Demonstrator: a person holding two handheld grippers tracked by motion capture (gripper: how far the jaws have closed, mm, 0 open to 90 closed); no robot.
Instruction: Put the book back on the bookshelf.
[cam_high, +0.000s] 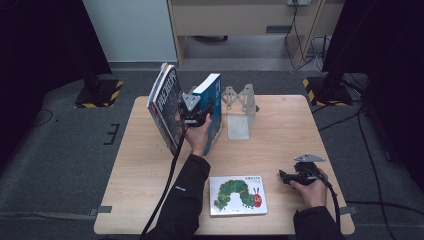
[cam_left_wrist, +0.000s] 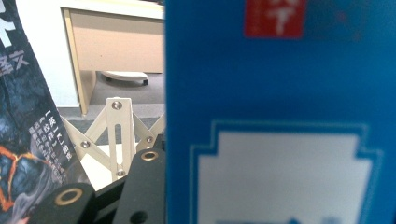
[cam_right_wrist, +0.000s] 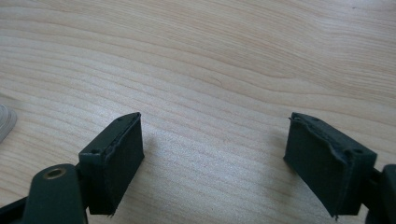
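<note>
On the wooden table (cam_high: 150, 165), left gripper (cam_high: 196, 116) jaws clamp the blue book (cam_high: 214, 107); right gripper (cam_right_wrist: 212, 154) jaws gape, empty.

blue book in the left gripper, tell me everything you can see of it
The blue book stands nearly upright on the wooden table, leaning a little toward the beige folding bookend beside it. Its cover is bright blue, smooth and glossy, with a red label near the top and a pale panel framed by a lighter blue line lower down, as the left gripper view shows. The left gripper grips its near edge. A dark-covered book leans just to its left, apart from it.
</note>
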